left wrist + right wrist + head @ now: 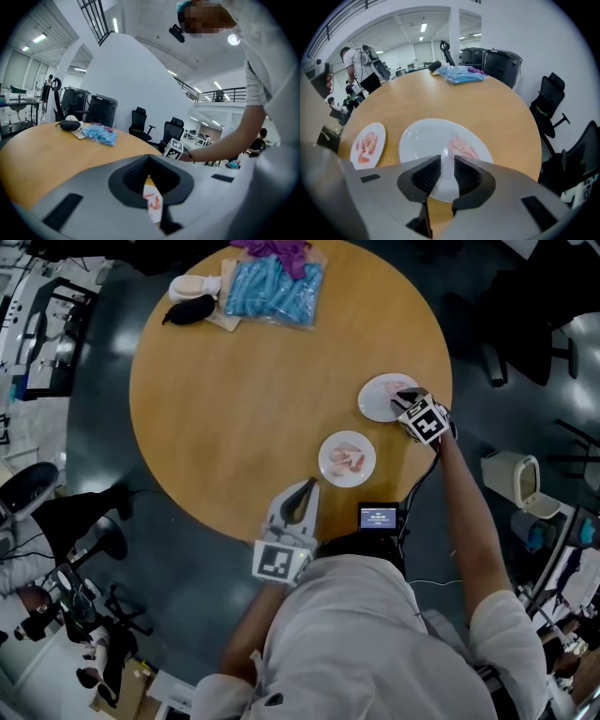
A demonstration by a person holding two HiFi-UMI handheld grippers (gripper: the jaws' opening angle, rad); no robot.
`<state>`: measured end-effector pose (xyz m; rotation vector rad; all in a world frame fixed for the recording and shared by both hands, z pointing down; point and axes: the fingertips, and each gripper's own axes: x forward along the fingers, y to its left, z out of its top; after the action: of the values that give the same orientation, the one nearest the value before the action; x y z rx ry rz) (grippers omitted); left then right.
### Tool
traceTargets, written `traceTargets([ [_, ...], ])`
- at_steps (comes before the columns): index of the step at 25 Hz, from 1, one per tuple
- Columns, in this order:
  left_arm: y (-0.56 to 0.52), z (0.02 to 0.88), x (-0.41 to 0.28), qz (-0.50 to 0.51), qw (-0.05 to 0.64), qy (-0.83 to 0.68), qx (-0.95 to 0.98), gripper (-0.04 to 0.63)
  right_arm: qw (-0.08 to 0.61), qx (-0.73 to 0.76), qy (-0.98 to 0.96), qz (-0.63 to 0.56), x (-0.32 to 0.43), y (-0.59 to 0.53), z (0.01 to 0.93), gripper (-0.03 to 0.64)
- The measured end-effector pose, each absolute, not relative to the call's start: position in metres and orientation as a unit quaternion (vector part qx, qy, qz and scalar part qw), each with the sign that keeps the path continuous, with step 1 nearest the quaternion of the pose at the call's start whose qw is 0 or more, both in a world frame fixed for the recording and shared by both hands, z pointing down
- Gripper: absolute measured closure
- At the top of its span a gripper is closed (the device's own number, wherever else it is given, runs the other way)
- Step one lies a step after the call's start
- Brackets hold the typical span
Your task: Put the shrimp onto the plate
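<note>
On the round wooden table [234,409] stand two white plates. The large plate [417,136] holds one pale pink shrimp [463,147]. My right gripper [447,159] hovers just over that plate's near rim, jaws apart with nothing between them; it also covers the plate's right side [405,399]. The small plate [330,444] carries several pink shrimp [349,460] and lies left of the large plate [379,133]. My left gripper [309,486] rests by the table's front edge with its tips together and empty [149,158]. The small plate shows below them [152,213].
At the table's far side lie a blue plastic bag [275,289], a black pouch [190,308] and a white object [192,284]. A small screen device [379,517] sits at the near edge. Office chairs [548,108] and dark bins [501,63] stand around the table.
</note>
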<state>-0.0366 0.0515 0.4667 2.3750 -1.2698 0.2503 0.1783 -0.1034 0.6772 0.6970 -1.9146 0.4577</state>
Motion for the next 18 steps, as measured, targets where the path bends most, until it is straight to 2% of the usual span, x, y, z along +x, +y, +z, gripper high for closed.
traceTargets([
  [7,0.045,0.470,-0.039,0.095,0.217,-0.472,0.849,0.588,0.536,0.266,-0.787,0.149,0.181,-0.118,0.678,0.522],
  [11,0.038,0.468,-0.036,0.092,0.237,-0.477,0.841,0.588,0.516,0.283,-0.787,0.183,0.180,-0.121,0.669,0.522],
  [18,0.034,0.469,-0.033,0.094,0.220,-0.476,0.846,0.588,0.495,0.304,-0.788,0.202,0.166,-0.126,0.665,0.483],
])
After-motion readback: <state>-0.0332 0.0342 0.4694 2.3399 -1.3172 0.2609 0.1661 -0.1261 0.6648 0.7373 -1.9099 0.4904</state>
